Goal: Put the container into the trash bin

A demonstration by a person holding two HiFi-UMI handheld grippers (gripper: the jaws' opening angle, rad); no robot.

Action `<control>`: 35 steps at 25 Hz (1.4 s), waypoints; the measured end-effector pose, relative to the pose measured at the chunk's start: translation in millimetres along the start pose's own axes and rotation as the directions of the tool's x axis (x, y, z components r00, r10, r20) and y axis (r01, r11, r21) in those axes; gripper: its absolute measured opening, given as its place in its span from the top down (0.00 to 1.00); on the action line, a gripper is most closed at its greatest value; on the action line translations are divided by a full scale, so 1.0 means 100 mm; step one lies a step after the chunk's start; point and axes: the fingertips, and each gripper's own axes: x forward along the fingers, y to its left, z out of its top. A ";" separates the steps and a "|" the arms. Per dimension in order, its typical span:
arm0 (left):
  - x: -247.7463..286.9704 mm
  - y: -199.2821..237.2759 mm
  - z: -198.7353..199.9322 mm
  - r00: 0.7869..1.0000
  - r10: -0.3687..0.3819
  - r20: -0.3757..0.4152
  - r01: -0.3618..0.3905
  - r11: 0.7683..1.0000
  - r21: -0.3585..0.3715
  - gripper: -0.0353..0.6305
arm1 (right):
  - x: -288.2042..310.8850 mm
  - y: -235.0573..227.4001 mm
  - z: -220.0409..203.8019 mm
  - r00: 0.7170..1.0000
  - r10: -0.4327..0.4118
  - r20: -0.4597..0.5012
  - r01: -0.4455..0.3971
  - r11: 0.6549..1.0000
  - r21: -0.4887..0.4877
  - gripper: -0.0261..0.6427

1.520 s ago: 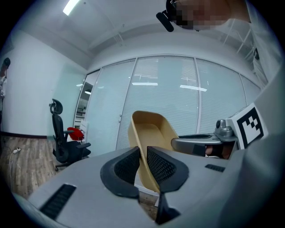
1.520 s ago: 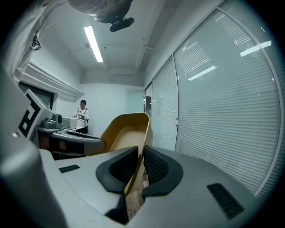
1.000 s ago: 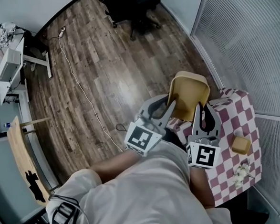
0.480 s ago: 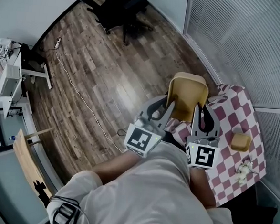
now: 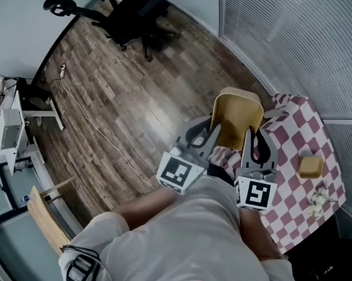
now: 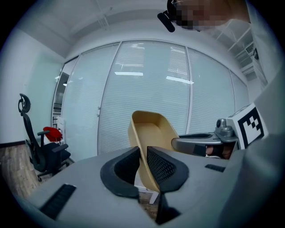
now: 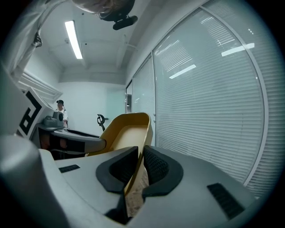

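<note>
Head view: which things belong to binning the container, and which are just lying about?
In the job: container, left gripper and right gripper shut on it. No trash bin shows.
Lying about: checkered table, small tan box, white clump, office chair.

- Pale short-sleeved shirt (image 5: 199,240)
- Grey-shelled left gripper (image 5: 210,126) and right gripper (image 5: 255,135), each bearing a white cube (image 5: 178,173) with black square markers
- Black ribbed fingers (image 6: 164,167)

Tan container (image 5: 237,116), tilted, held aloft
</note>
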 end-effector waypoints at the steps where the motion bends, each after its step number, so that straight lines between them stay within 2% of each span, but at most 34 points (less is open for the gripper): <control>1: 0.01 0.03 -0.01 1.000 -0.010 -0.001 0.010 1.000 -0.002 0.84 | 0.02 0.01 -0.02 1.000 -0.012 -0.005 0.012 1.000 0.001 0.87; 11: 0.11 0.21 -0.32 0.990 -0.116 -0.083 0.115 0.993 -0.018 0.84 | 0.12 0.11 -0.33 0.992 -0.103 -0.075 0.108 0.992 0.065 0.87; 22: 0.40 0.20 -0.88 0.981 -0.125 -0.151 0.120 0.992 -0.042 0.84 | 0.24 -0.05 -0.91 0.983 -0.118 -0.142 0.133 0.986 0.101 0.87; 35: 0.63 0.30 -2.10 0.943 -0.131 -0.305 0.097 0.988 -0.123 0.84 | 0.38 -0.03 -2.22 0.949 -0.101 -0.299 0.171 0.961 0.217 0.87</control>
